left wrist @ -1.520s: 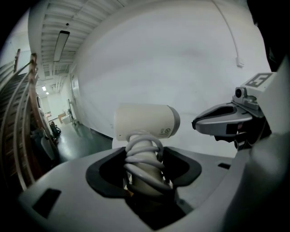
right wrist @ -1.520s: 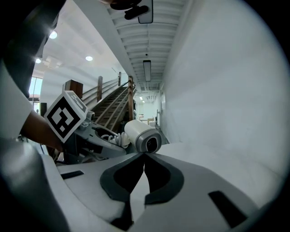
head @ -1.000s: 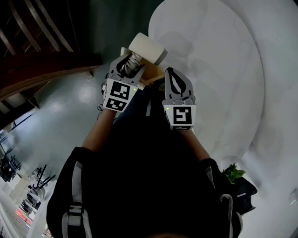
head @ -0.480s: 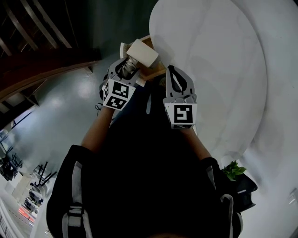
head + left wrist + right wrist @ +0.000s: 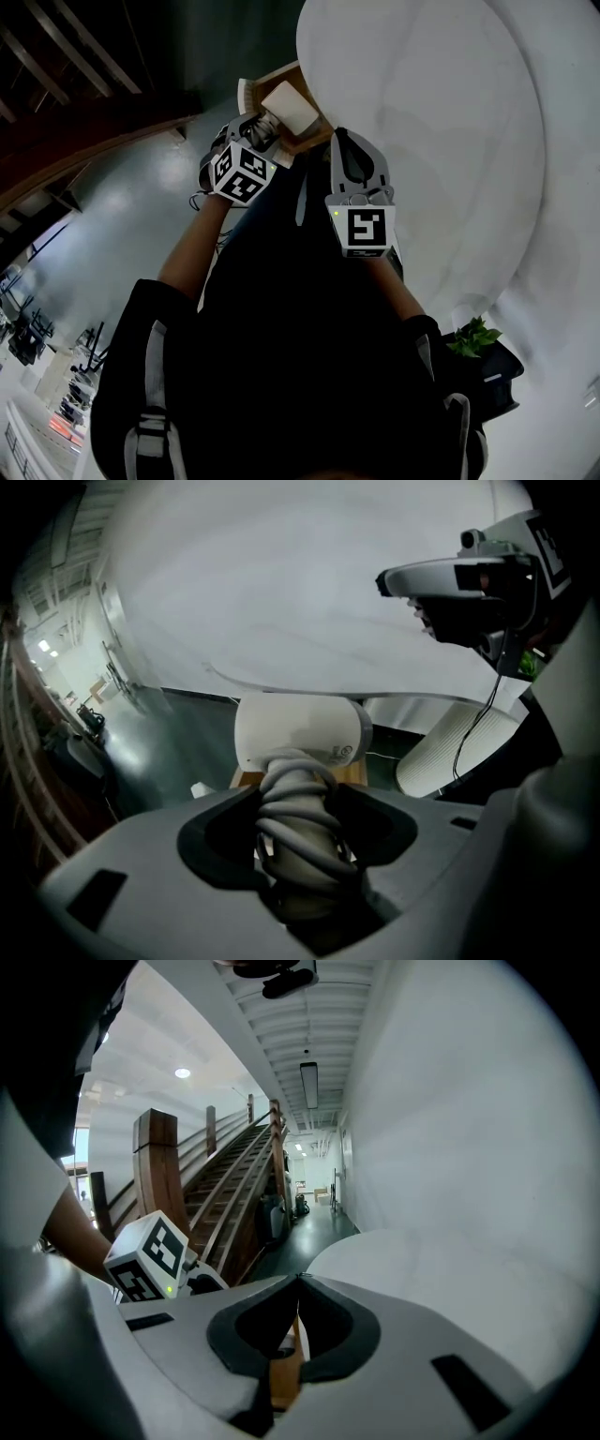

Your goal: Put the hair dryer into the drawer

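A white hair dryer (image 5: 292,108) hangs over the open wooden drawer (image 5: 278,79) under the round white table (image 5: 422,112). My left gripper (image 5: 258,131) is shut on its handle, which has the grey cord wound round it. In the left gripper view the dryer's head (image 5: 300,728) stands just beyond my left gripper (image 5: 298,808), and a strip of the drawer's wood (image 5: 246,780) shows below it. My right gripper (image 5: 352,150) sits at the drawer's near right side. In its own view my right gripper (image 5: 298,1283) is shut on a thin wooden edge (image 5: 281,1377) of the drawer.
The table's ribbed white base (image 5: 450,747) stands right of the drawer. A potted plant (image 5: 473,349) sits on the floor at lower right. A wooden staircase (image 5: 234,1185) runs along the left, over a dark glossy floor (image 5: 141,206).
My left gripper has come down with the hair dryer towards the drawer and tipped further downward. The right gripper has stayed in place.
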### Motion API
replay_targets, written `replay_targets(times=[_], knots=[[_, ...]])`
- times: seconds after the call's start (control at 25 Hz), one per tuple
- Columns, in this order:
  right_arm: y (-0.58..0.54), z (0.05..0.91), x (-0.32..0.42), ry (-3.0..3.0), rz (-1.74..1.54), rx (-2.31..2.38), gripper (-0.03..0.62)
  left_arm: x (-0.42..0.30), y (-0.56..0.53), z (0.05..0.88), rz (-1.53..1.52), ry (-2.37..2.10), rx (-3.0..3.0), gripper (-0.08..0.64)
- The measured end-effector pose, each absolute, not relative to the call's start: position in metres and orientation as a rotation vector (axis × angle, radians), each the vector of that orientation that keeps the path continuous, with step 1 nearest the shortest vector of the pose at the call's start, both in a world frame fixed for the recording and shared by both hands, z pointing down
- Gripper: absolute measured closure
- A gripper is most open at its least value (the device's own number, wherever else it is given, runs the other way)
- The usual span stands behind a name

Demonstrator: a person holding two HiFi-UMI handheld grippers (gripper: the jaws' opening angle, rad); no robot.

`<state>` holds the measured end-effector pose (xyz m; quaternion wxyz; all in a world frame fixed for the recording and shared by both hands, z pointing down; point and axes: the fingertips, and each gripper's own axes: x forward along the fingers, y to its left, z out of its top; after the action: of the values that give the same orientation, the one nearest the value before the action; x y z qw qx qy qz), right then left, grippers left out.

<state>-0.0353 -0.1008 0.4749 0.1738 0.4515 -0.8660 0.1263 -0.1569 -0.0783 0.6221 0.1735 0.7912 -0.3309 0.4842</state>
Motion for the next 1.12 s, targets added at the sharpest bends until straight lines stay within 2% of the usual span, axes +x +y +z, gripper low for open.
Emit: replay_targets(times=[0.56, 1.12], knots=[[-0.104, 0.482, -0.025, -2.424, 0.41, 1.337, 0.569, -0.141, -0.088, 0.669, 1.627, -0.668, 2.092, 0.31], [-0.107, 0.495, -0.012, -2.388, 0.449, 1.382, 0.569, -0.124, -0.098, 0.711, 1.737, -0.498, 1.955, 0.308]])
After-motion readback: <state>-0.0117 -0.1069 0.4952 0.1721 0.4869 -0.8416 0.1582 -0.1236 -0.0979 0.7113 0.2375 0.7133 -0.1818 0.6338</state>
